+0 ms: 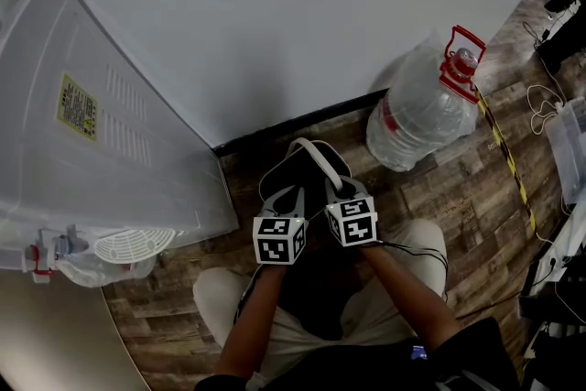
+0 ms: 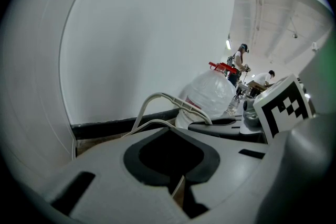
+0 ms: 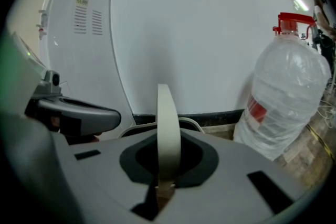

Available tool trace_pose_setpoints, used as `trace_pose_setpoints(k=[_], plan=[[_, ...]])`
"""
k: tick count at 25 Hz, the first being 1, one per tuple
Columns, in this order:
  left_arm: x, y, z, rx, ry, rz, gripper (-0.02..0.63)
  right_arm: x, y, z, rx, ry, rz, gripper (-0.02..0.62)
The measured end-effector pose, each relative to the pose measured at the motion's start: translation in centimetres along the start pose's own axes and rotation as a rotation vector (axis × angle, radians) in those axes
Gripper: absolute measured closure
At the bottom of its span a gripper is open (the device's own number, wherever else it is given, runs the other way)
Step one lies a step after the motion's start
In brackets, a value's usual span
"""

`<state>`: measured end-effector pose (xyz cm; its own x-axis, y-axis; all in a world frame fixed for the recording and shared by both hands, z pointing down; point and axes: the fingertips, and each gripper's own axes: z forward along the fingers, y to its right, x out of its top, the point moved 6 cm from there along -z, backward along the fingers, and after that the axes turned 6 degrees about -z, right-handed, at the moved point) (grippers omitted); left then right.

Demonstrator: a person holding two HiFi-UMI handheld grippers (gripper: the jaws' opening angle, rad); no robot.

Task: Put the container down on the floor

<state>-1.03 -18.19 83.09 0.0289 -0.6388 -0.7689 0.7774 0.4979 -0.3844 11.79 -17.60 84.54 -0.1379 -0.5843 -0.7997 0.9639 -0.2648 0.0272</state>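
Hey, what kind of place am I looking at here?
Probably an office or lab workspace: a white water dispenser and a big water jug sit by the wall, with loose cables on the floor and people working beyond.

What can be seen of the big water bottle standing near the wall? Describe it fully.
The water bottle is a big jug of clear, crinkled-looking plastic with a red label on its side, a red cap and a red carry handle on top. It stands on the wood-pattern floor close to the white wall; whether it touches the wall or holds water cannot be told.
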Motion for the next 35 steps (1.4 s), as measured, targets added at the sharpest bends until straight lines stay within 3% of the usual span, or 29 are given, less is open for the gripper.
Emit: trace_pose_setpoints(k=[9, 21, 35], plan=[[0.0, -0.5, -0.3, 0.011, 0.008, -0.014, 0.589, -0.1, -0.6, 0.2, 0.015, 0.012, 0.06, 0.564], [-0.2, -0.4, 0.0, 0.016, 0.006, -0.016, 0.589, -1.0, -1.1, 0.3, 0.035, 0.012, 0.246, 0.563], [-0.6, 0.7, 0.7, -0.015, -0.005, -0.029, 0.589, -2.6, 0.4, 0.2, 0.003, -0.027, 0.284, 0.563]])
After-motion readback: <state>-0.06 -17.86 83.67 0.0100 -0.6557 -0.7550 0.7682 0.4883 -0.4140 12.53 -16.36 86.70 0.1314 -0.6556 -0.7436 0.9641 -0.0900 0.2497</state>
